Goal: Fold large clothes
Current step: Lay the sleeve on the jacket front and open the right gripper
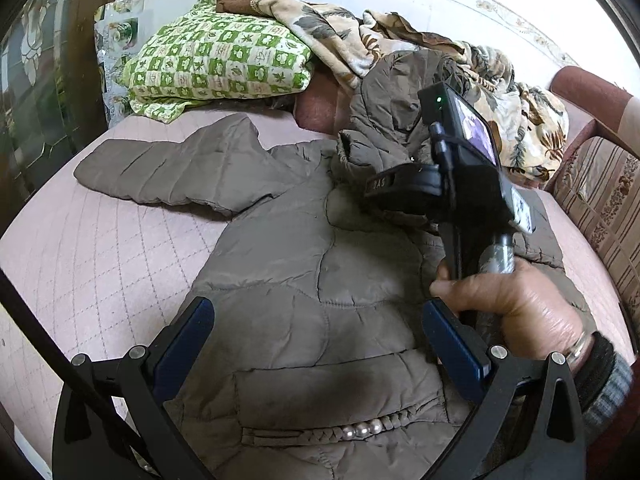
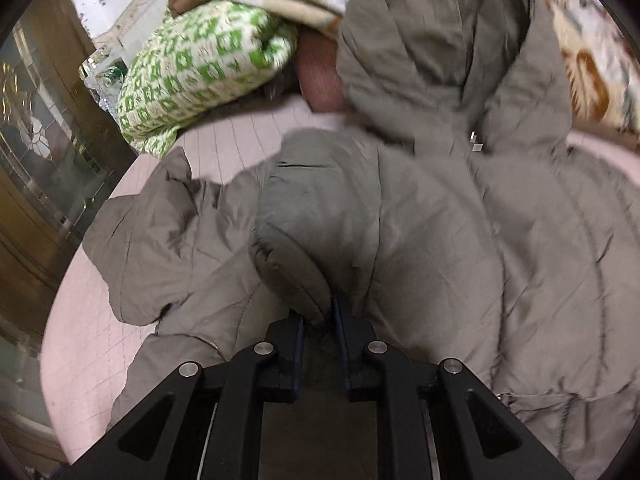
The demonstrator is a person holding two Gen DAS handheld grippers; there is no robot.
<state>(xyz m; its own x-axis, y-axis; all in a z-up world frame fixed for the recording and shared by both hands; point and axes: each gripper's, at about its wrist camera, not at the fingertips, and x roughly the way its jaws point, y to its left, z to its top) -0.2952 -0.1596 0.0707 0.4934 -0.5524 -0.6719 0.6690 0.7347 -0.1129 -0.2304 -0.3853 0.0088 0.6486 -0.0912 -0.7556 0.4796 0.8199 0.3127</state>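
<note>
Padded jacket [image 1: 304,264], grey-brown, quilted in stitched panels, lies spread on the pink quilted bed cover [image 1: 100,256]. One sleeve [image 1: 160,168] stretches out flat to the left, cuff end resting on the cover. A pocket [image 1: 332,432] near the lower edge is trimmed with a braided strip and three pearl-like beads. The upper part is bunched and raised toward the back. In the right wrist view another sleeve's cuff [image 2: 292,268] is lifted above the body, folds blurred.
</note>
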